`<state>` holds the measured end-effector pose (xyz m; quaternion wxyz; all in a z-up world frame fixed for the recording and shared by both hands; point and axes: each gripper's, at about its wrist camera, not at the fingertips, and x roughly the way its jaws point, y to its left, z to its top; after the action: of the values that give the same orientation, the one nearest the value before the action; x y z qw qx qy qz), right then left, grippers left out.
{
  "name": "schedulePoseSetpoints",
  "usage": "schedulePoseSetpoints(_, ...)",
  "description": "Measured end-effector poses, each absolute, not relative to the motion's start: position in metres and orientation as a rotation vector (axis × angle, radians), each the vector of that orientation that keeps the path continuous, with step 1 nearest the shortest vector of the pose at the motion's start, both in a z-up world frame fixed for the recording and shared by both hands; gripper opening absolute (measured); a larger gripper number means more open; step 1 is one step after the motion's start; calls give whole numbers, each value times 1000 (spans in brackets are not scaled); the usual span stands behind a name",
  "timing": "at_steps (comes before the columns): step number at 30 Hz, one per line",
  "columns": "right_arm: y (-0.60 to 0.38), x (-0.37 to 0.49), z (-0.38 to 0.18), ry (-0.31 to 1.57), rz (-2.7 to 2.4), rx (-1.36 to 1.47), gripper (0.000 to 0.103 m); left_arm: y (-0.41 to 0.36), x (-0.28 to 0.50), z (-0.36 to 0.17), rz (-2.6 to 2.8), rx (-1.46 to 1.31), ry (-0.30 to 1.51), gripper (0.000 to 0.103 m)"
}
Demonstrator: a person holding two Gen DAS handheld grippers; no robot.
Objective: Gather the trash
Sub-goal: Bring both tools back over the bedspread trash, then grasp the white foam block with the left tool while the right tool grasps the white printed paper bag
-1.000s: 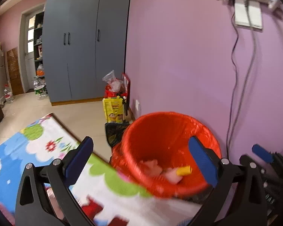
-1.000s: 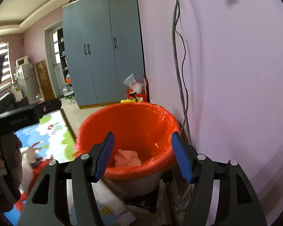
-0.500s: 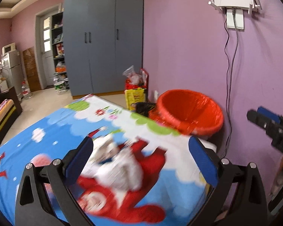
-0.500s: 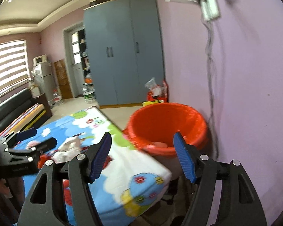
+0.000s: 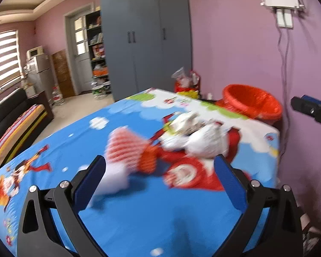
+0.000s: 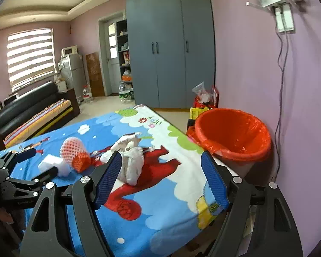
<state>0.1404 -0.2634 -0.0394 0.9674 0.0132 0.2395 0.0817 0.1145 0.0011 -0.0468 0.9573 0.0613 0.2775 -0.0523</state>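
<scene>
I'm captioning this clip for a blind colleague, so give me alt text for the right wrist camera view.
The right gripper, jaws opening and empty, hovers over a cartoon-print blue tablecloth strewn with crumpled white paper, a pink foam net sleeve and a white foam block. An orange-lined trash bin stands by the purple wall; the left gripper enters from the left.

Crumpled white trash (image 6: 131,162) and pink foam net (image 6: 71,151) lie on the cloth (red-lined bin (image 6: 233,138) beside).

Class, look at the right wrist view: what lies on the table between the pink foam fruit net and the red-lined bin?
A heap of crumpled white paper and plastic lies between the foam net and the bin; nearer the bin the tablecloth is bare.
</scene>
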Motion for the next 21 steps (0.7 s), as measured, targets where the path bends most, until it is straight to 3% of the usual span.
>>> schedulePoseSetpoints(10, -233, 158, -63, 551, 208, 2, 73, 84, 116, -72, 19, 65, 618, 98)
schedulePoseSetpoints(21, -215, 188, -83, 608, 230, -2, 73, 99, 148, -95, 12, 58, 691, 98)
